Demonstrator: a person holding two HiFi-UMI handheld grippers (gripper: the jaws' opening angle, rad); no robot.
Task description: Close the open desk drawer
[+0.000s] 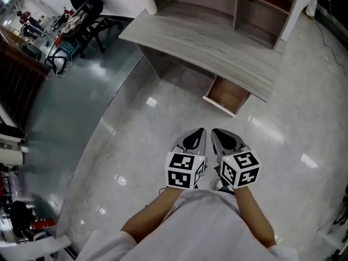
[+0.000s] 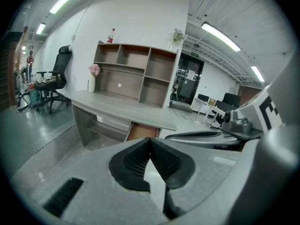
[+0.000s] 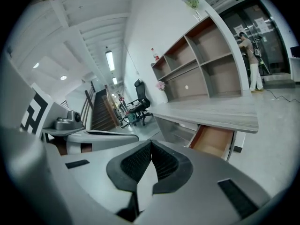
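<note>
Wooden drawer (image 1: 228, 95) gapes well ahead of left tool (image 1: 201, 132) and right tool (image 1: 215, 133), both closed empty.

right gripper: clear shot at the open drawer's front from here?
Probably yes. Only bare floor lies between the right gripper and the drawer, which juts from under the desk, front toward the person. The gripper is shut and empty, but short of it: a step closer looks needed.

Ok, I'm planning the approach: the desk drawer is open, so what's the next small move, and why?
Probably move forward toward the drawer: it stands pulled out under the desk, and the left claw and right claw, both shut, empty, hang short of it.
</note>
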